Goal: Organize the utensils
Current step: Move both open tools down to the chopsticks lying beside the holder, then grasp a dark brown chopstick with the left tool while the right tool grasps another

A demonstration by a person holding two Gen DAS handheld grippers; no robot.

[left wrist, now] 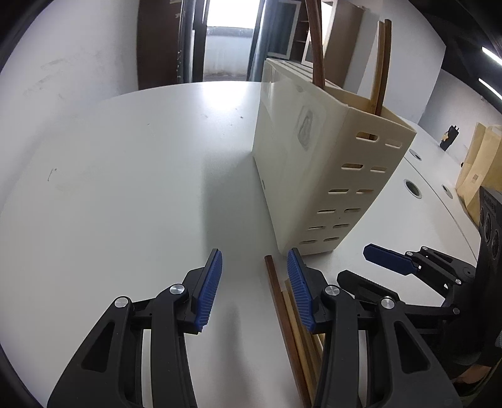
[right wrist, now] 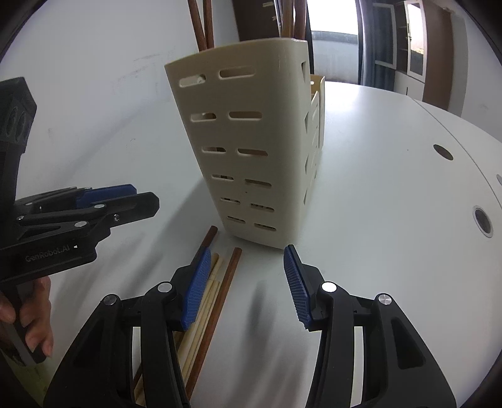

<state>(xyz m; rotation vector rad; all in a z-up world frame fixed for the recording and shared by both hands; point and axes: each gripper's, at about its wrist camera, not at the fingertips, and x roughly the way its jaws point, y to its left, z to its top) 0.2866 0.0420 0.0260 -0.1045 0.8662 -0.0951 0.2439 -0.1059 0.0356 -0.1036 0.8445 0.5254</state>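
Observation:
A cream slotted utensil holder (left wrist: 313, 157) (right wrist: 244, 141) stands on the white table with brown and pale chopsticks (left wrist: 317, 47) (right wrist: 200, 22) upright in it. Several loose chopsticks (left wrist: 282, 314) (right wrist: 229, 288), dark and pale, lie on the table in front of the holder. My left gripper (left wrist: 254, 251) is open just above them; they run under its right finger and nothing sits between the pads. My right gripper (right wrist: 248, 251) is open too, with the chopsticks by its left finger. Each gripper shows in the other's view: right gripper (left wrist: 370, 266), left gripper (right wrist: 135, 197).
The white table (left wrist: 125, 188) has round cable holes (right wrist: 483, 219) on the right. Cardboard boxes (left wrist: 480, 163) and a small black object (left wrist: 448, 138) stand at the far right. A person's hand (right wrist: 34, 314) holds the left gripper's handle. A wall and a doorway lie behind.

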